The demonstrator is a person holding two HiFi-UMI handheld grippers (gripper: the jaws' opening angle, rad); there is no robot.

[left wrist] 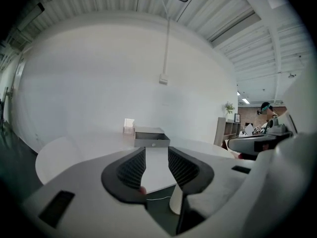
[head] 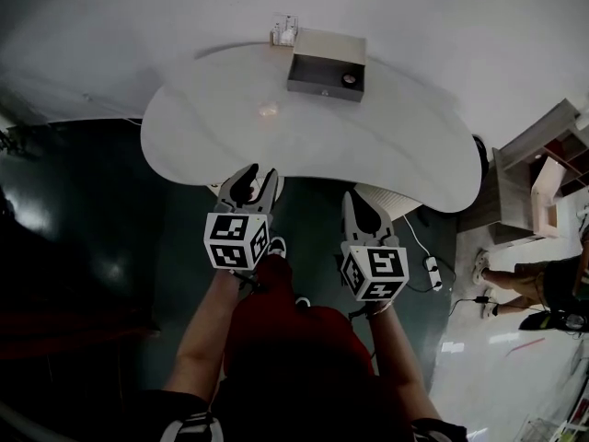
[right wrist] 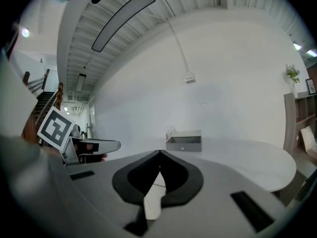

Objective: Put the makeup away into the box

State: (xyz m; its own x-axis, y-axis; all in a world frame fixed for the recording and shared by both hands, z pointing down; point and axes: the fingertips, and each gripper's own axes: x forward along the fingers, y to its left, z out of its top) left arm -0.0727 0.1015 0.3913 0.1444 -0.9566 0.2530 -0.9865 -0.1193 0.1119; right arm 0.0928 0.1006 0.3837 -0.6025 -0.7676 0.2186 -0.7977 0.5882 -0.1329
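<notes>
Hovering at the near edge of the white table [head: 184, 141], both grippers are empty: the left gripper [head: 260, 174] has its jaws apart, and the right gripper [head: 353, 195] has them closed together. A small pale item [head: 268, 110], probably makeup, lies on the table, well apart from the gray box [head: 324, 74]. I think the left gripper should reach forward low and straddle it squarely before closing.
</notes>
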